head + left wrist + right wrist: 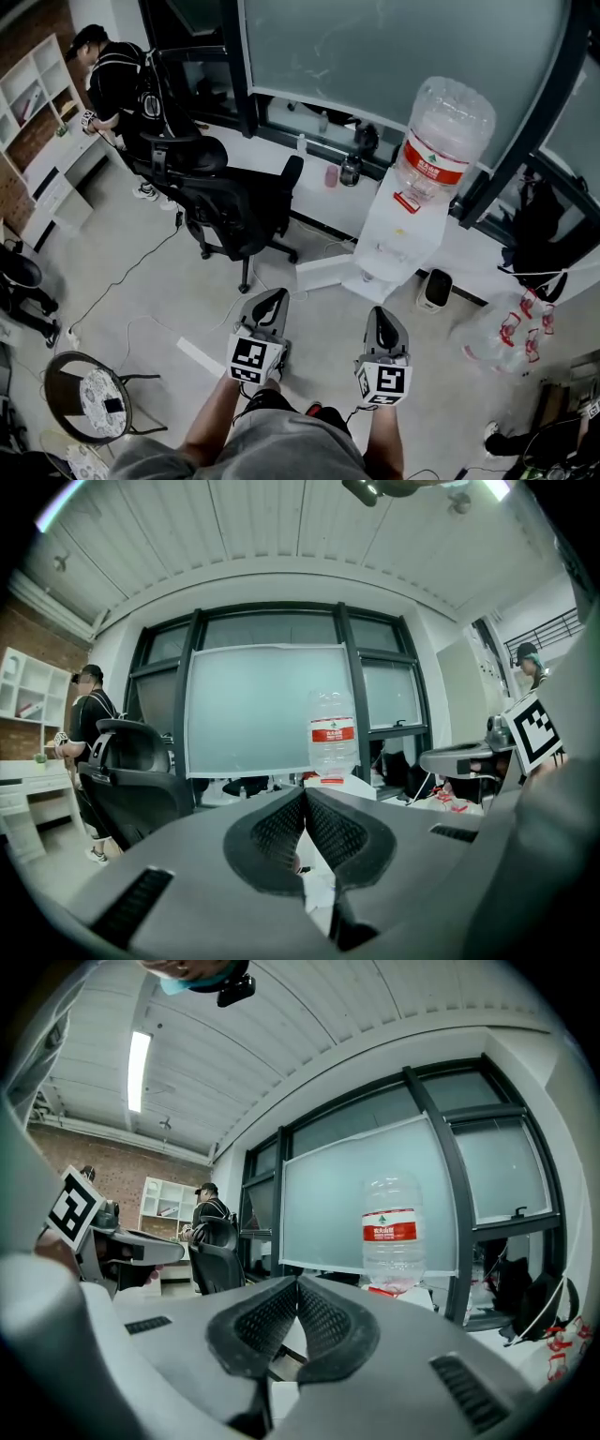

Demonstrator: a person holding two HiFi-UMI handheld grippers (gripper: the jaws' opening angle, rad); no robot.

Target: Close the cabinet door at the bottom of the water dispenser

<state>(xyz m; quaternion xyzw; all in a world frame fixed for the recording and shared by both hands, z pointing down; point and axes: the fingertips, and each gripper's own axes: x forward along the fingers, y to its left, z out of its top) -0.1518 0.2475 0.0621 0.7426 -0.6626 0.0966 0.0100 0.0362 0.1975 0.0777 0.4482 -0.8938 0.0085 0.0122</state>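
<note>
The white water dispenser (398, 234) stands against the window wall with a clear bottle (445, 131) with a red label on top. At its foot a white cabinet door (323, 274) is swung out to the left. Both grippers are held side by side over the floor, short of the dispenser. My left gripper (274, 296) is shut and empty, level with the door's outer end. My right gripper (381, 315) is shut and empty too, just below the dispenser's base. The left gripper view has the bottle (332, 738) above the shut jaws (305, 791). The right gripper view has the bottle (391, 1232) beyond the shut jaws (297, 1283).
A black office chair (239, 202) stands left of the open door. A person (112, 75) works at a white shelf (37, 103) at the far left. Empty water bottles (506, 328) lie at the right, by a small white device (436, 289). A round stool (89, 398) and cables are at lower left.
</note>
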